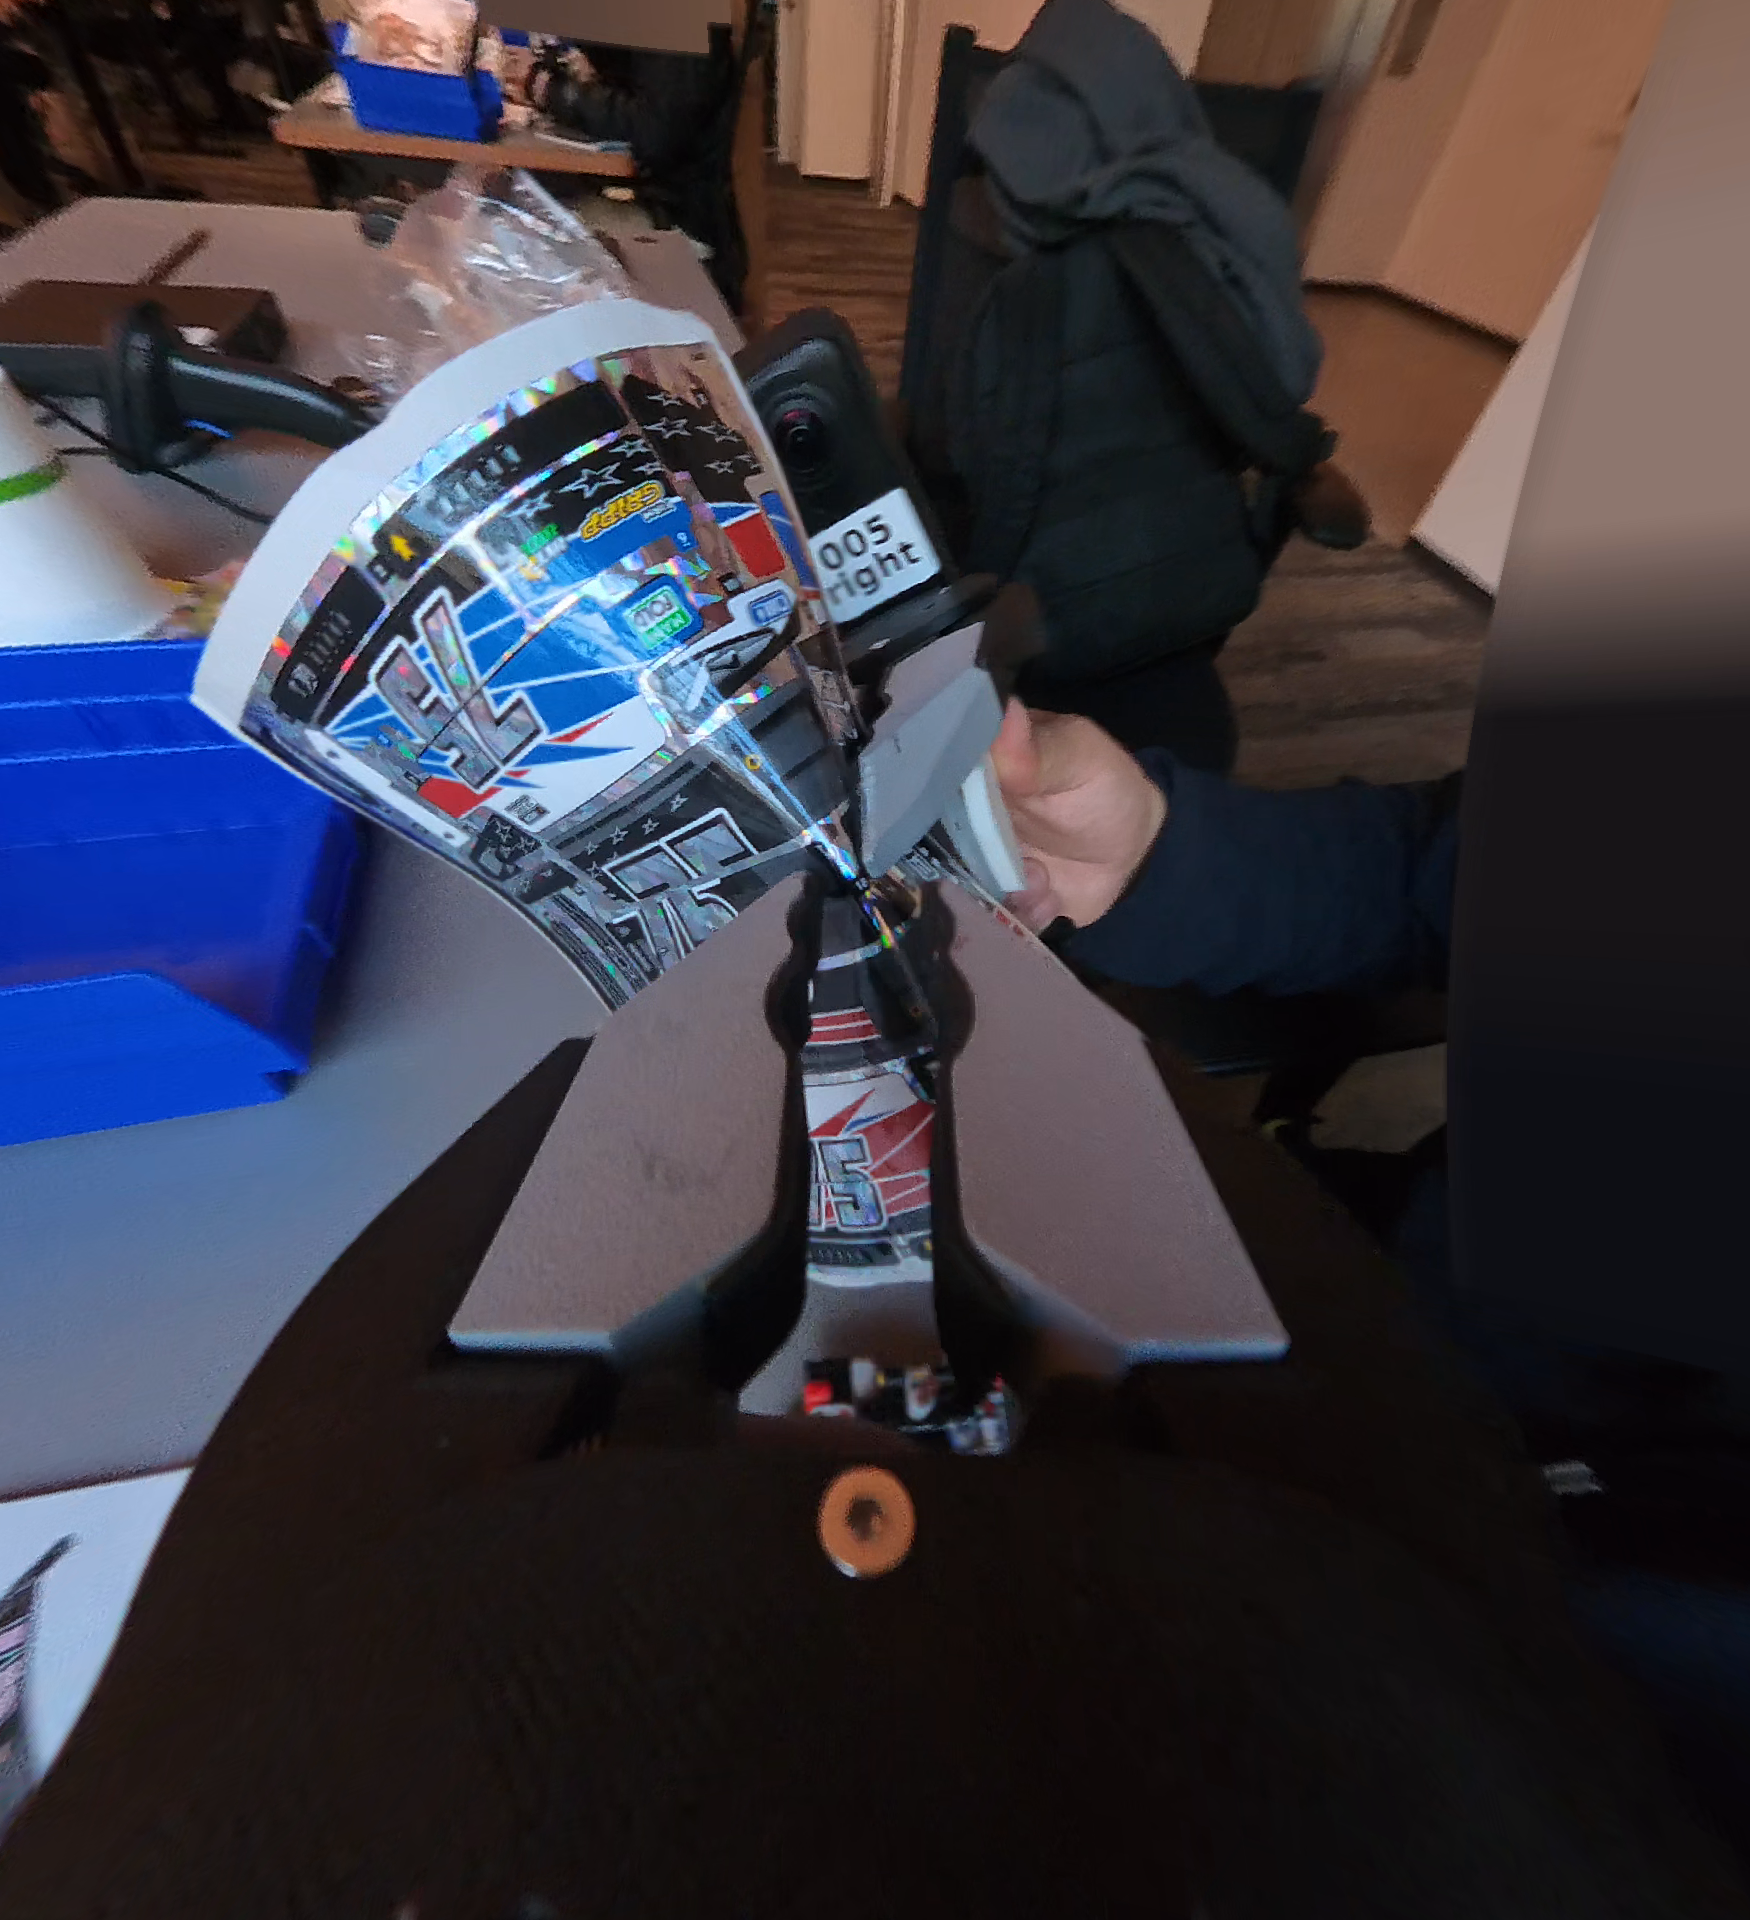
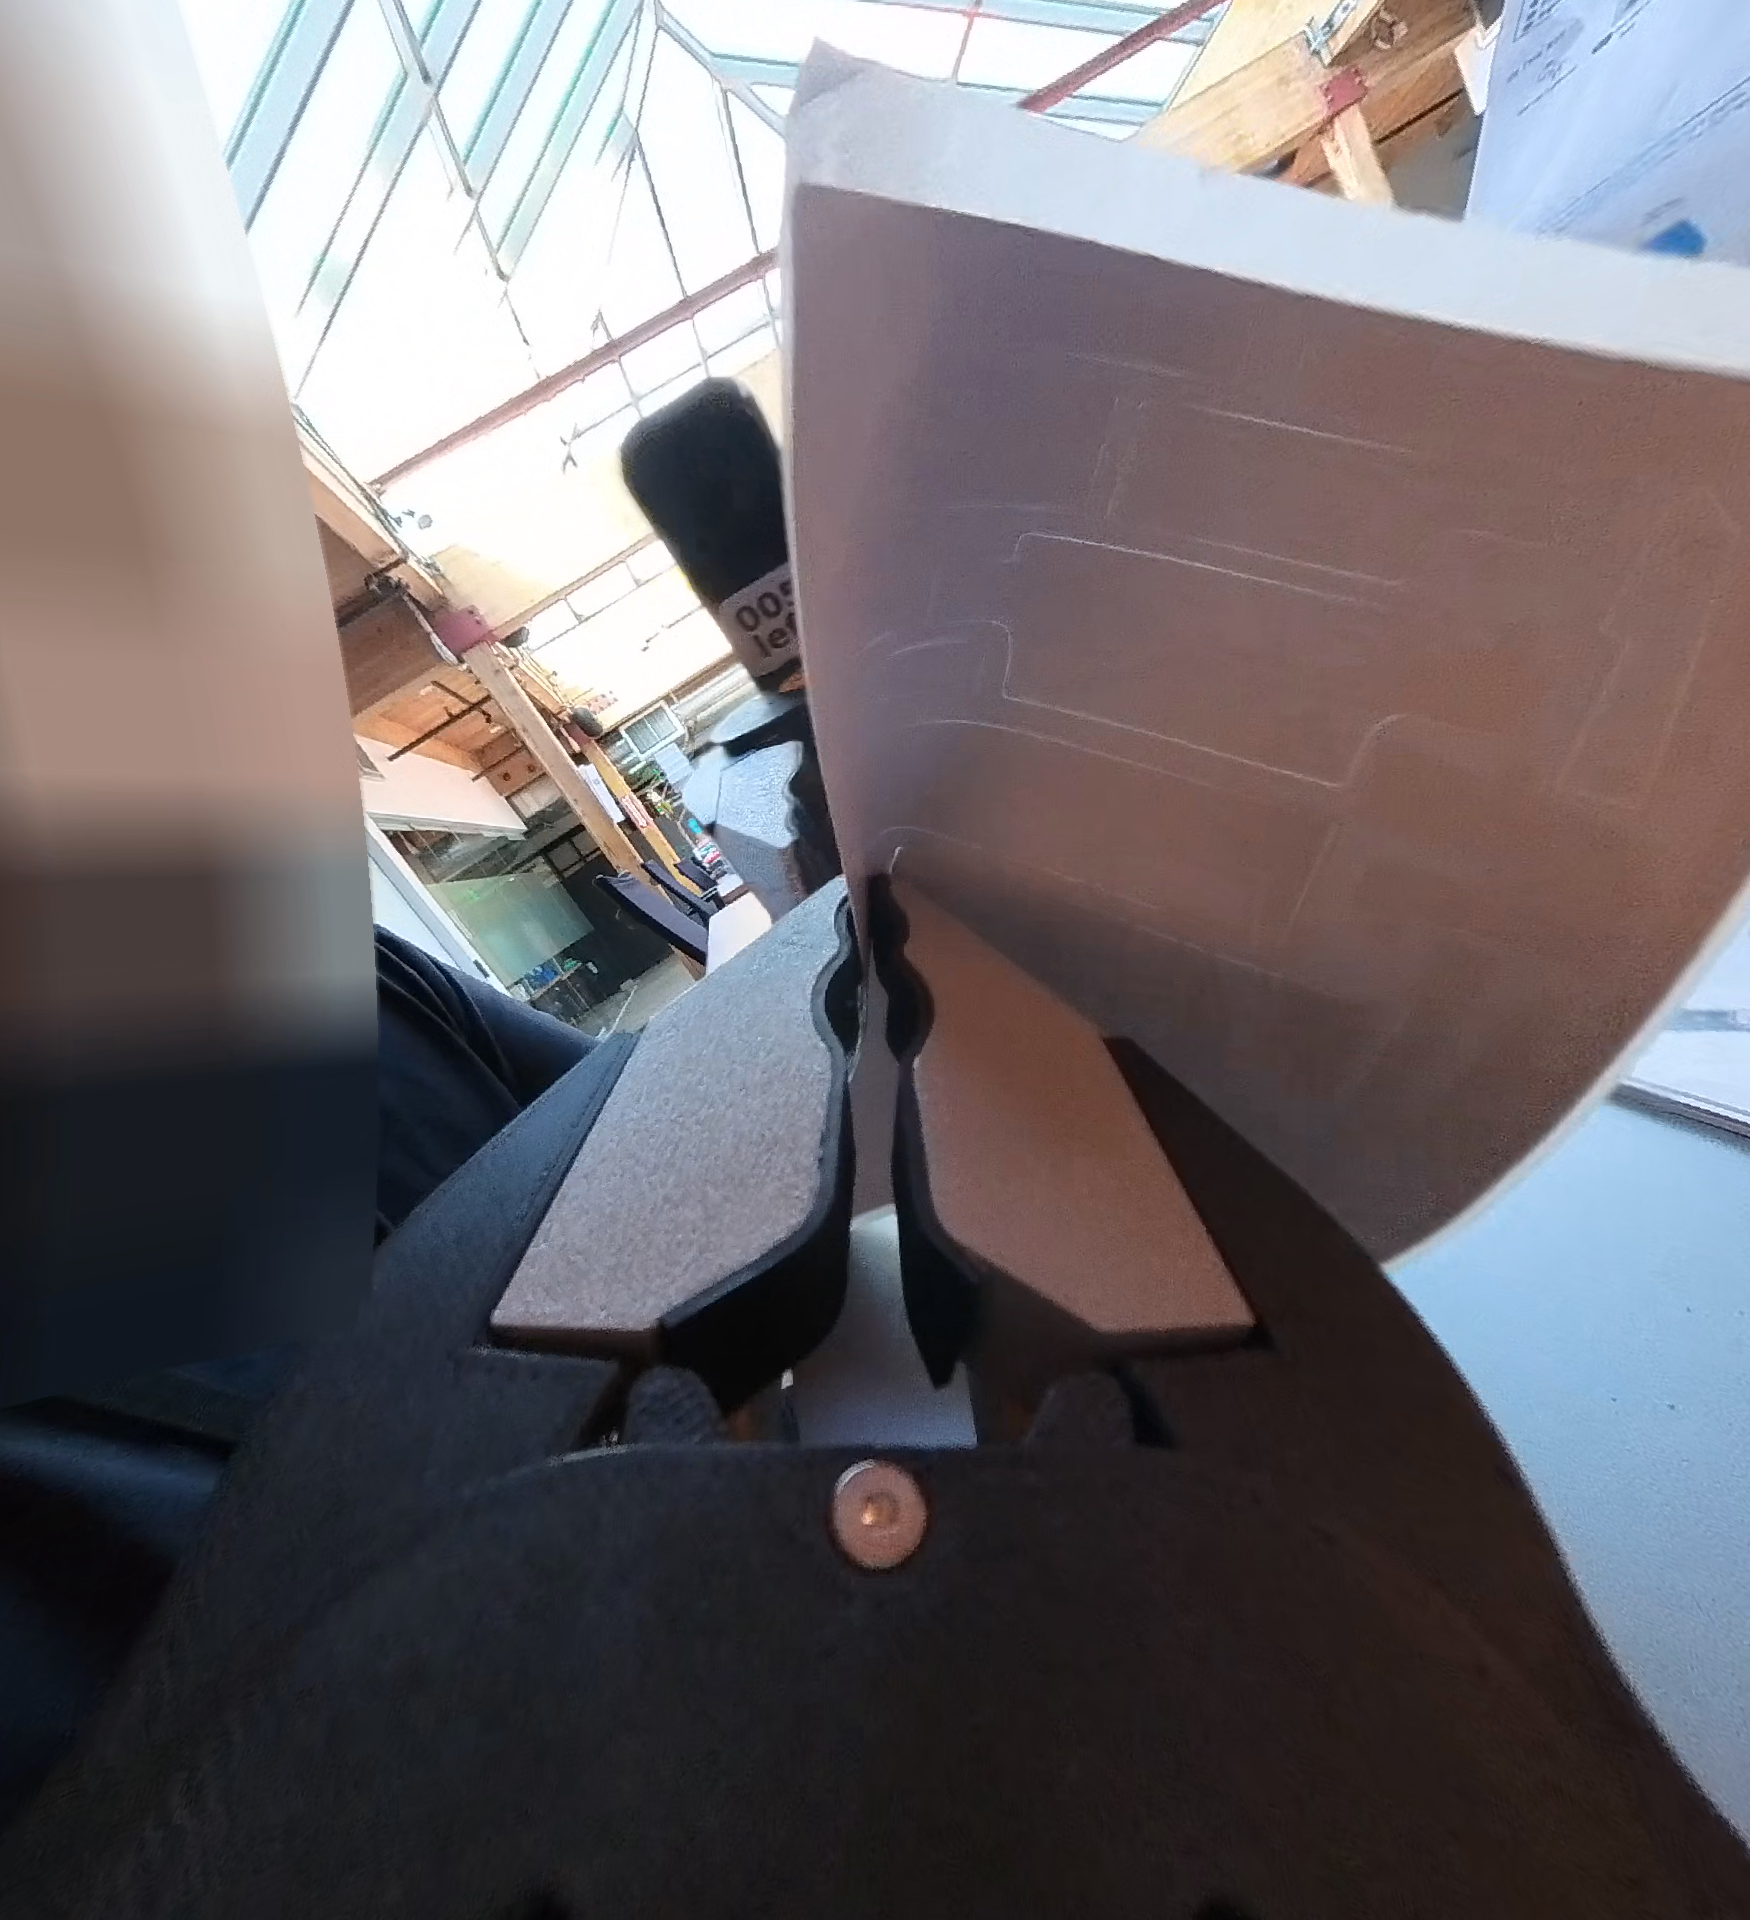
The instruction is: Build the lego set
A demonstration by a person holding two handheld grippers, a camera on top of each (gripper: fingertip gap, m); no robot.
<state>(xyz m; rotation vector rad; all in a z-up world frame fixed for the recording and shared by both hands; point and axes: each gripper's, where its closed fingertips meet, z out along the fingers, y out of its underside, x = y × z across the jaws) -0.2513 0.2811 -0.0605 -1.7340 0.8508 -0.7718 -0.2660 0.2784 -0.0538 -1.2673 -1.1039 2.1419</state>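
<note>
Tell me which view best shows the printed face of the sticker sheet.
The left wrist view: the sticker sheet turns its shiny printed face, blue, red and black, toward that camera. The right wrist view shows only its plain white back, bent, rising from the right gripper.

Sticker sheet [image 1: 497, 665] between both claws

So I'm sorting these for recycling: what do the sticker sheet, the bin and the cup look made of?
The sticker sheet looks like holographic foil on white paper backing: rainbow glints in front, a matte white back with faint cut outlines, and it bends. The blue bin looks like moulded plastic, smooth with a slight sheen. The white cup, upside down, looks like matte paper, though I can't be sure.
</note>
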